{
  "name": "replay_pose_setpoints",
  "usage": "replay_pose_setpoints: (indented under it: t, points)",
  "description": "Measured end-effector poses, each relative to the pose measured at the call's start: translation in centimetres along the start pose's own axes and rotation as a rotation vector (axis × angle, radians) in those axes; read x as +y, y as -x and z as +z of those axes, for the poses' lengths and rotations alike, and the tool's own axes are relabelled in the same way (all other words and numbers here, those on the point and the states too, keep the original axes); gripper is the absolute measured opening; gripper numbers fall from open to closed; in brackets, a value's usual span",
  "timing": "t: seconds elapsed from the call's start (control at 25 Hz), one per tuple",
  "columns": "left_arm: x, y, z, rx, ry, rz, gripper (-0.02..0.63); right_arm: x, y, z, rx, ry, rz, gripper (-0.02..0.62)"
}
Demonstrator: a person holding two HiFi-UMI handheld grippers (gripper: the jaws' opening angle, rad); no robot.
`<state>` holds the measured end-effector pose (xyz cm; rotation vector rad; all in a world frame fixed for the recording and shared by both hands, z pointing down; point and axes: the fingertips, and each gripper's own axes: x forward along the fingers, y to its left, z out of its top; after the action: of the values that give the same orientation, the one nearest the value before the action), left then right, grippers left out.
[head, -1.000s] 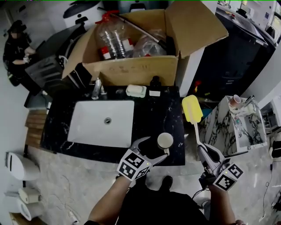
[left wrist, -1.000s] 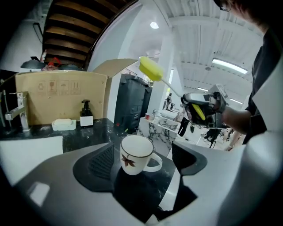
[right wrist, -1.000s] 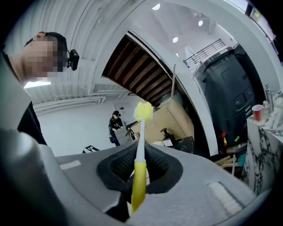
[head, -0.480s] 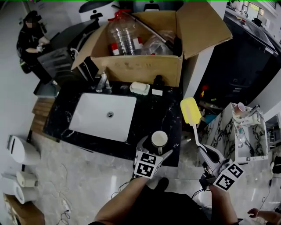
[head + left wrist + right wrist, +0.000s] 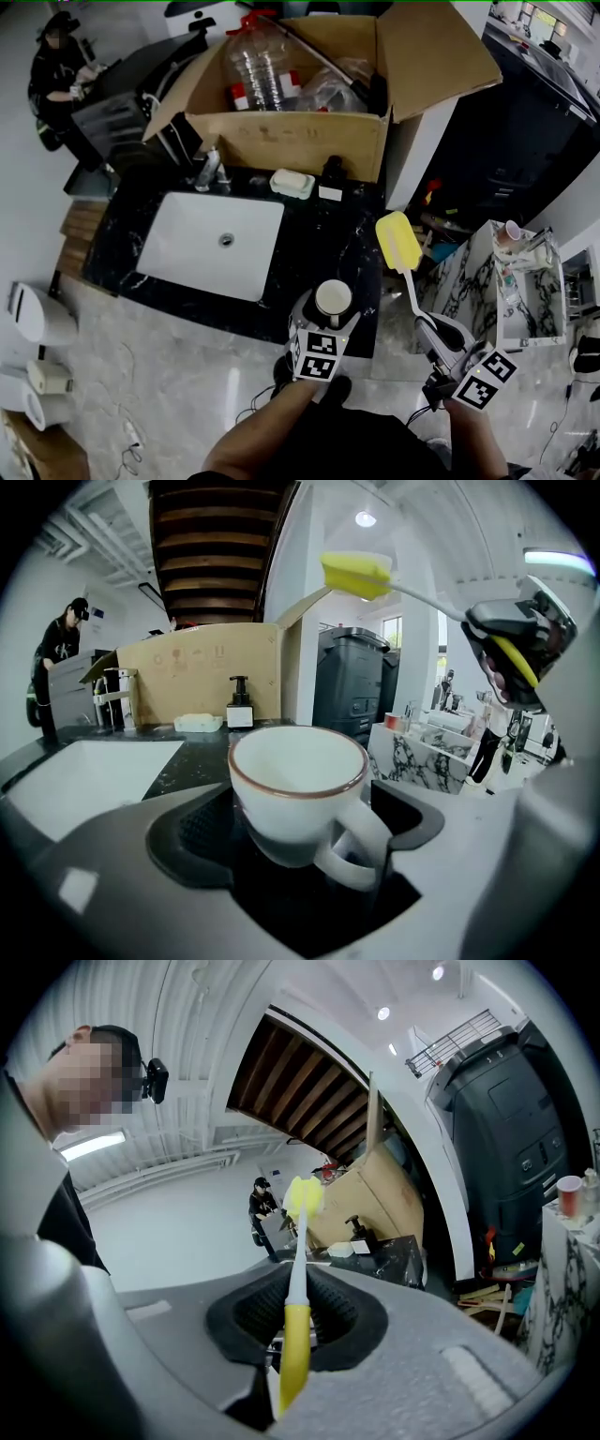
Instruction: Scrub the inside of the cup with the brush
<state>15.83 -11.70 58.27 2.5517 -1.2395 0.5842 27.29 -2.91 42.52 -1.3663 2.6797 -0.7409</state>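
Just closing jaws of left gripper (image 5: 328, 321), unclamped, round white brown-rimmed cup (image 5: 333, 301) at front edge of black marble countertop (image 5: 309, 253), with right gripper (image 5: 425, 327) clamped on yellow long-handled brush (image 5: 398, 244). Next: secure cup, insert brush.

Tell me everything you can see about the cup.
The cup is glossy white, ceramic by its look, with a thin brown rim and a loop handle facing the left gripper's camera. It looks empty and stands upright near the front edge of the black marbled counter, right of the sink. The left claw brackets it, its jaws having just been closing, not visibly pressing.
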Motion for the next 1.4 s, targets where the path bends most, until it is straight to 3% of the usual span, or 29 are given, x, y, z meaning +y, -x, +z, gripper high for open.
replay_pose_setpoints:
  t: [0.32,0.56,0.72,0.8,1.08,1.4]
  points:
    - [1.8,1.2,-0.1,-0.025,-0.071,-0.127,0.382,-0.3,-0.5,0.0,-0.006,-0.021,-0.017,0.043]
    - [2.7,0.3,-0.4,-0.015,-0.101,-0.098,0.469,-0.1,-1.4,-0.6,0.015,-0.018,-0.037,0.043]
    - [2.4,-0.7,0.2,-0.039,-0.093,-0.117,0.456,1.2,-2.0,-1.6,0.110,0.077,-0.016,0.043]
    - [2.3,-1.1,0.7,-0.050,-0.110,-0.131,0.401,1.6,-2.4,-1.4,0.142,0.127,-0.021,0.043]
    - [2.7,-1.5,1.0,-0.007,-0.152,-0.224,0.400,-0.7,-1.9,-1.4,0.280,0.229,-0.112,0.043]
    - [4.8,-0.7,4.7,-0.037,-0.247,-0.304,0.400,0.3,-3.9,-0.9,0.403,0.357,-0.099,0.043]
